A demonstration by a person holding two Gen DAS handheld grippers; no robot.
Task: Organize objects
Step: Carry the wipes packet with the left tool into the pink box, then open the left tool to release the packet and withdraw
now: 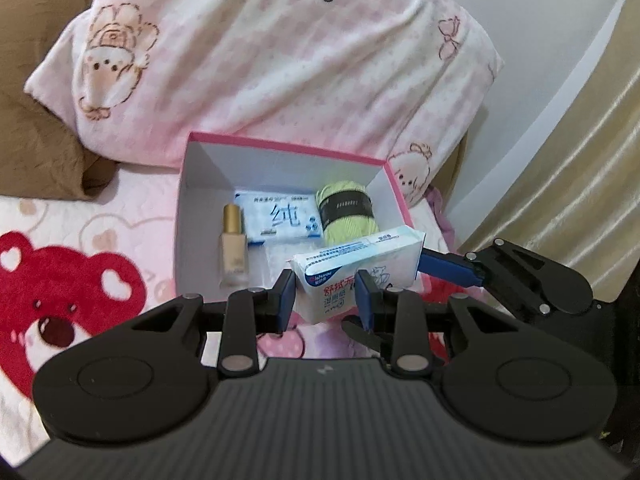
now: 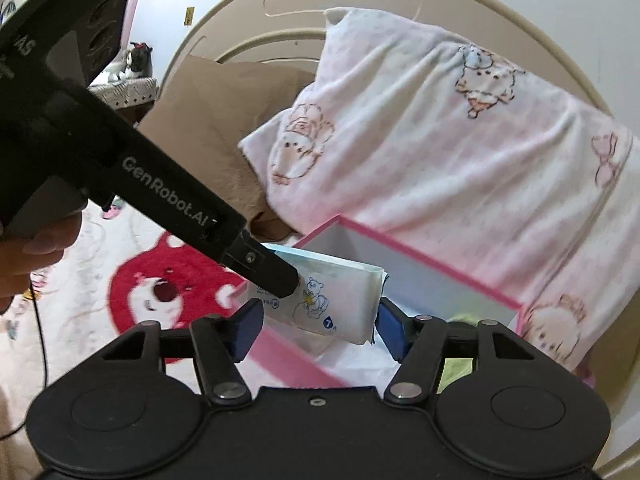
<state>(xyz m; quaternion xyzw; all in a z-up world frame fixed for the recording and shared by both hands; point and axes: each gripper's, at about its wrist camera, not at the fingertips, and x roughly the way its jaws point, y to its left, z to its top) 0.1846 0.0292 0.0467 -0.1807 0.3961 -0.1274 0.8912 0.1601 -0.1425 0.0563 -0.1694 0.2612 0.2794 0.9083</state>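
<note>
A white pack of wet wipes (image 1: 352,272) with blue and red print hangs over the near corner of an open pink-rimmed white box (image 1: 396,184). My left gripper (image 1: 326,296) is shut on its lower end. In the right wrist view the left gripper reaches in from the upper left, its tip (image 2: 284,280) on the pack (image 2: 332,304). My right gripper (image 2: 320,324) holds the pack's two ends between its blue pads, which touch it on both sides. One of its blue fingers (image 1: 444,268) meets the pack's right end. Both grippers hold the same pack.
In the box lie a gold-capped bottle (image 1: 232,248), a blue tissue pack (image 1: 280,216) and a green yarn ball (image 1: 348,212). A pink pillow (image 1: 280,60) leans behind it, with a brown pillow (image 1: 40,120) to the left. The bedspread carries a red bear (image 1: 60,280). A hand (image 2: 28,248) grips the left tool.
</note>
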